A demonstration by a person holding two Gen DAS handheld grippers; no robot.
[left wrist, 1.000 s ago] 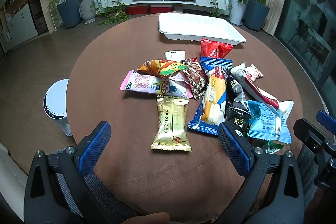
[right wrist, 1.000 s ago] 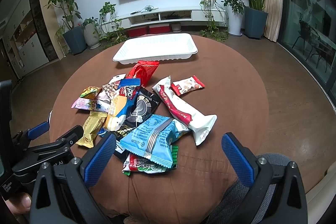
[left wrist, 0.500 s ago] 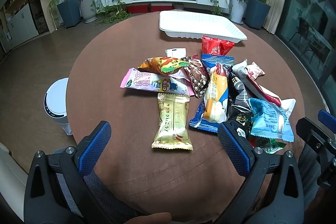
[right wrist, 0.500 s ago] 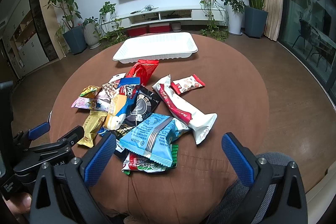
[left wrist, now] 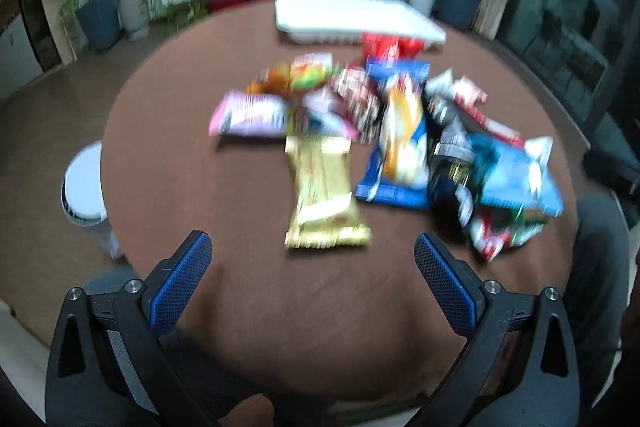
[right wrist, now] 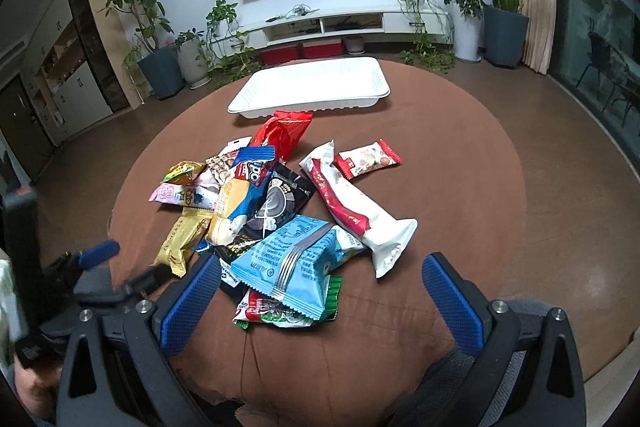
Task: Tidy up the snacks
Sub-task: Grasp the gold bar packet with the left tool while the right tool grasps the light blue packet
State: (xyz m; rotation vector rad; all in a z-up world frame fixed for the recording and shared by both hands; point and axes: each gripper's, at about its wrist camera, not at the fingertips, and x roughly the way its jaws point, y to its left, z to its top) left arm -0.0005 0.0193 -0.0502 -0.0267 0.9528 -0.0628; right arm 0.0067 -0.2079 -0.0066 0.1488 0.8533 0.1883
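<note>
On the round brown tabletop (right wrist: 460, 155) we see a pile of snack packets, with a white tray (right wrist: 312, 89) empty at the far edge. Gold packet (left wrist: 324, 195) lies with its long axis running away from the left gripper (left wrist: 312, 281), near end just ahead of the gap between the fingers, not touching them. Left fingers are spread wide, holding nothing. Left view is motion-blurred, so we can't read any labels there and the packet edges smear.

In the right view, the light blue packet (right wrist: 292, 259) points its near short edge toward the right gripper (right wrist: 320, 293), long axis tilted up to the right; it covers most of a red-green packet (right wrist: 280, 315) underneath. It sits just ahead of the right gripper's left finger (right wrist: 188, 307). Right fingers are also wide apart, empty. The long white-and-red packet (right wrist: 352, 215) runs diagonally, far end toward the tray. The black cookie packet (right wrist: 276, 203) is partly buried. Left gripper shows blurred at the lower left edge of this view.
</note>
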